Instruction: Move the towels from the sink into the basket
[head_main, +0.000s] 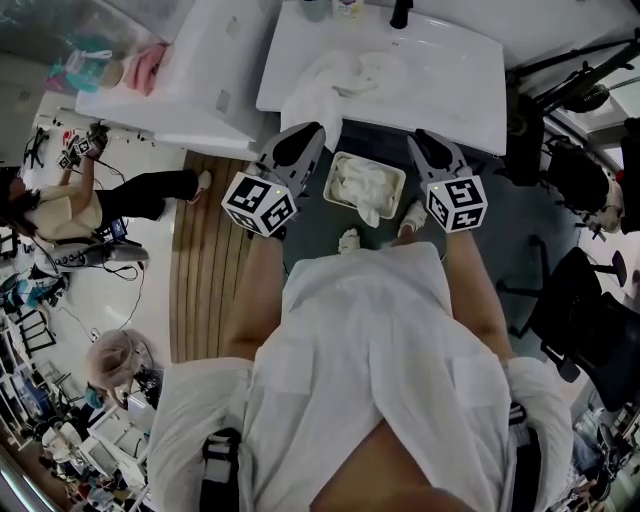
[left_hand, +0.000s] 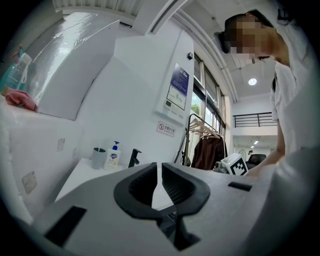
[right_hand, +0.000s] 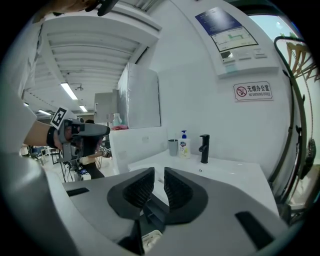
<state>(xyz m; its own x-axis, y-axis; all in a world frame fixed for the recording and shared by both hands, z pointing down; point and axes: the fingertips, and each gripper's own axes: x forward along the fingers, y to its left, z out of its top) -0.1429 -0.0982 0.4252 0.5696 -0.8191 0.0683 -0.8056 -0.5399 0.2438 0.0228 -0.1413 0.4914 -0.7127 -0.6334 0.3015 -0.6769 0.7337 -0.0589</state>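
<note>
A crumpled white towel (head_main: 335, 85) lies in the white sink (head_main: 450, 80) at the top of the head view. Below it on the floor stands a small white basket (head_main: 401, 180) with white towels (head_main: 362, 185) heaped inside. My left gripper (head_main: 300, 148) hangs at the basket's left, its jaws nearly together and empty (left_hand: 160, 167). To the basket's right, my right gripper (head_main: 432, 152) holds its jaws a little apart with nothing between them (right_hand: 159, 172). Both point toward the sink's front edge.
A black faucet (right_hand: 204, 148), a soap bottle (right_hand: 184, 145) and a grey cup (right_hand: 173, 147) stand at the sink's back. A white cabinet (head_main: 190, 70) adjoins the sink's left. A person (head_main: 100, 200) sits at far left; black chairs (head_main: 590, 300) stand at right.
</note>
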